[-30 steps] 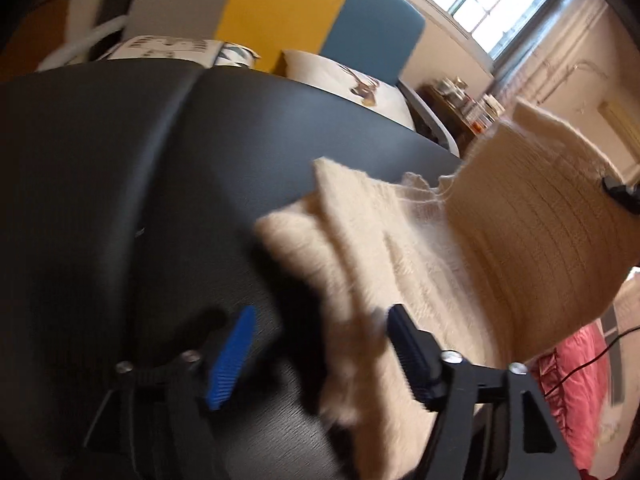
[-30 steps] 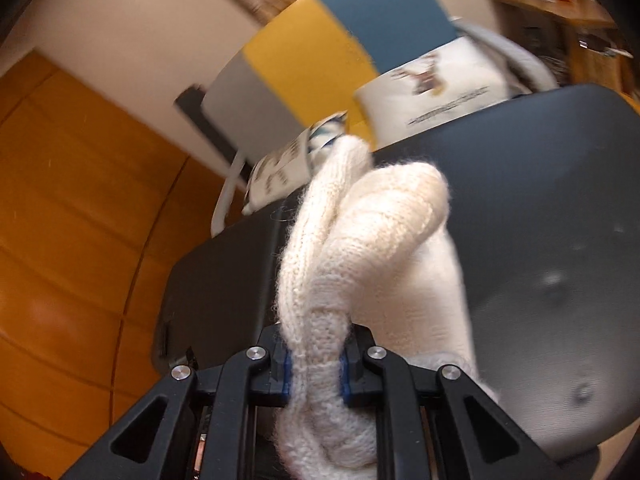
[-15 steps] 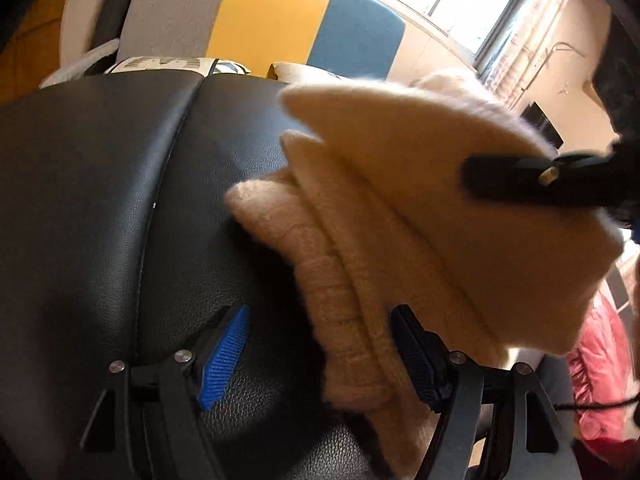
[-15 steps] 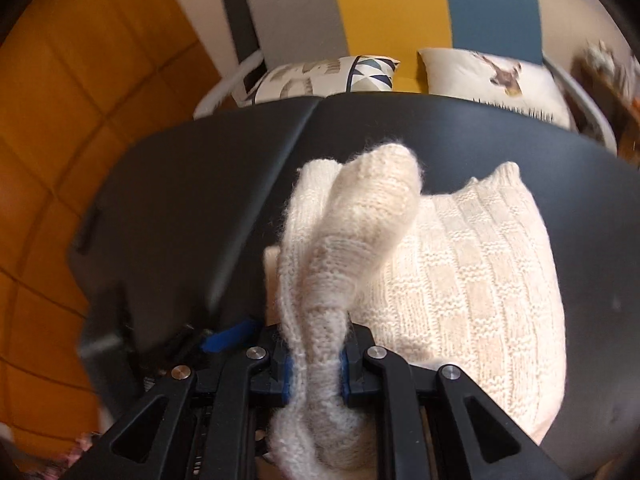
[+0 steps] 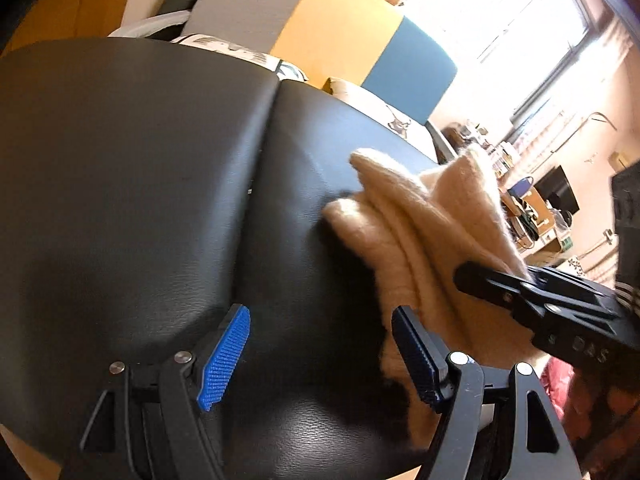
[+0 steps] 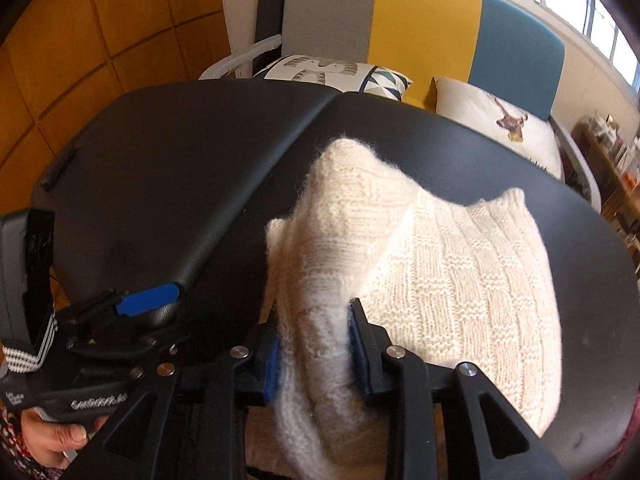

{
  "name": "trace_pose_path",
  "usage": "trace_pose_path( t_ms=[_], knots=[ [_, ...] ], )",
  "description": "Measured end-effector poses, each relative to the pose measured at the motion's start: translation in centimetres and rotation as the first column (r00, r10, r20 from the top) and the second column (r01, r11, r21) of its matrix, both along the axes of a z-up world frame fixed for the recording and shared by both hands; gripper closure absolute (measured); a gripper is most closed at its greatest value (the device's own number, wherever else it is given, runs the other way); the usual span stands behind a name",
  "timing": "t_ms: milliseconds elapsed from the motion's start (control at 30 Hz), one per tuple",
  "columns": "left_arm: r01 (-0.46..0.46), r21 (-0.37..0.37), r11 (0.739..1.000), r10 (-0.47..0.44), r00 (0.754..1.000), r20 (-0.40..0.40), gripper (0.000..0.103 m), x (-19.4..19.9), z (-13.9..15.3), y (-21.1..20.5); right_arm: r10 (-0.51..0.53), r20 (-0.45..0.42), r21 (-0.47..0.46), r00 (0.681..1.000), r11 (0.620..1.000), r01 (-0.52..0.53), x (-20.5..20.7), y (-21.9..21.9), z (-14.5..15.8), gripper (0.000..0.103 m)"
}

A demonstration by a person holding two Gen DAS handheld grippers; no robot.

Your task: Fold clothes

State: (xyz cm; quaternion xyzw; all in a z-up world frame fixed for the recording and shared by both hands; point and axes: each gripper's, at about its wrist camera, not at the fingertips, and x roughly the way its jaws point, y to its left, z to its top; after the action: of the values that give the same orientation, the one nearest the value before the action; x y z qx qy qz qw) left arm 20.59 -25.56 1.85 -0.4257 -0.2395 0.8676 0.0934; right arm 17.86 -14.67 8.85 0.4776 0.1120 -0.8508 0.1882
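The cream knit sweater (image 6: 460, 280), lying bunched on the near right of the black padded table (image 6: 180, 168), looks soft, thick and floppy, best taken by a doubled edge, as the right gripper (image 6: 316, 354) pinches one fold while the left gripper (image 5: 320, 356) stands spread and empty.

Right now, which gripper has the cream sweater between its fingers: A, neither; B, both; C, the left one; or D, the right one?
D: the right gripper has a bunched fold of the cream sweater between its pads, while the left gripper is open over the black cushion.
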Motion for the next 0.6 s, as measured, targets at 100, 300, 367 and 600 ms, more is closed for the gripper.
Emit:
trace_pose_path(
  t_ms=[100, 300, 367, 600],
  knots=[
    [-0.014, 0.028, 1.0, 0.014, 1.0, 0.017, 0.028, 0.6, -0.5, -0.9, 0.032, -0.033, 0.029, 0.999, 0.999, -0.031, 1.6, -0.4, 0.8, 0.072],
    [-0.016, 0.052, 0.999, 0.014, 0.999, 0.029, 0.028, 0.2, -1.3, -1.3, 0.072, -0.09, -0.091, 0.993, 0.993, -0.081, 3.5, 1.6, 3.0, 0.072],
    [-0.011, 0.056, 0.998, 0.009, 1.0, 0.027, 0.028, 0.2, -1.3, -1.3, 0.064, -0.113, -0.168, 0.992, 0.982, -0.083, 4.0, 3.1, 4.0, 0.074],
    [-0.026, 0.09, 0.996, 0.026, 1.0, 0.004, 0.028, 0.5, -0.9, -1.6, -0.059, -0.179, -0.182, 0.982, 0.983, 0.026, 4.0, 9.3, 4.2, 0.094]
  ],
)
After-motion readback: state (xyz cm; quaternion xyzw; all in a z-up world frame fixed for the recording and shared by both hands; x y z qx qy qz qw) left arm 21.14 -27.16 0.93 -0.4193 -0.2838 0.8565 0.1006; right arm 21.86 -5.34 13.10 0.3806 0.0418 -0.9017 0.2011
